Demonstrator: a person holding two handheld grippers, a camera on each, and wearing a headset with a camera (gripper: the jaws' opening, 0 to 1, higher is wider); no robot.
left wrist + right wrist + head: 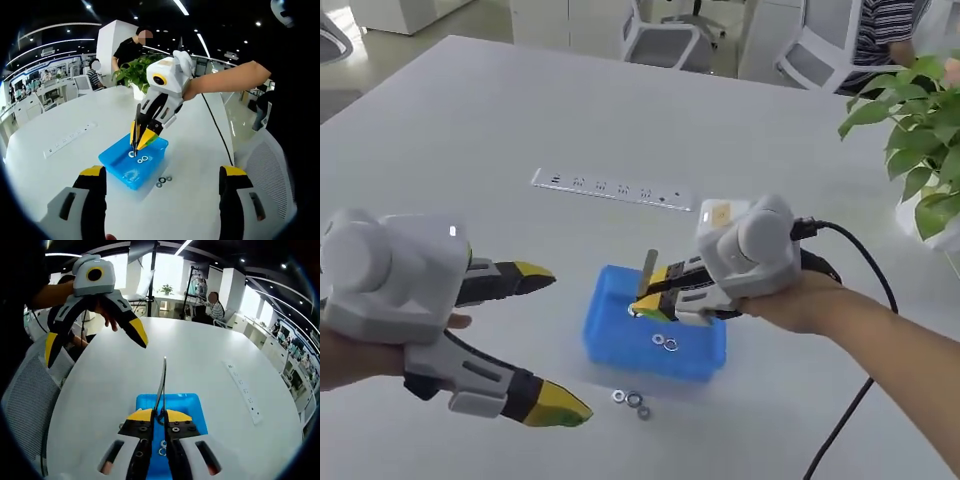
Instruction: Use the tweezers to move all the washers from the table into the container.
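1. Centre of head view: right gripper [650, 300], forearm entering from the right edge, tilts down-left over the blue container [605, 335], jaws clenched on the tweezers [648, 268].
2. Tweezers stand near upright, tips down inside the container's upper-left part.
3. Two washers [665, 342] lie in the container, right of the tips; three more lie on the table [470, 150] just below its front edge.
4. Lower left: left gripper [570, 342] held level, pointing right, jaws spread wide, grasping nothing.
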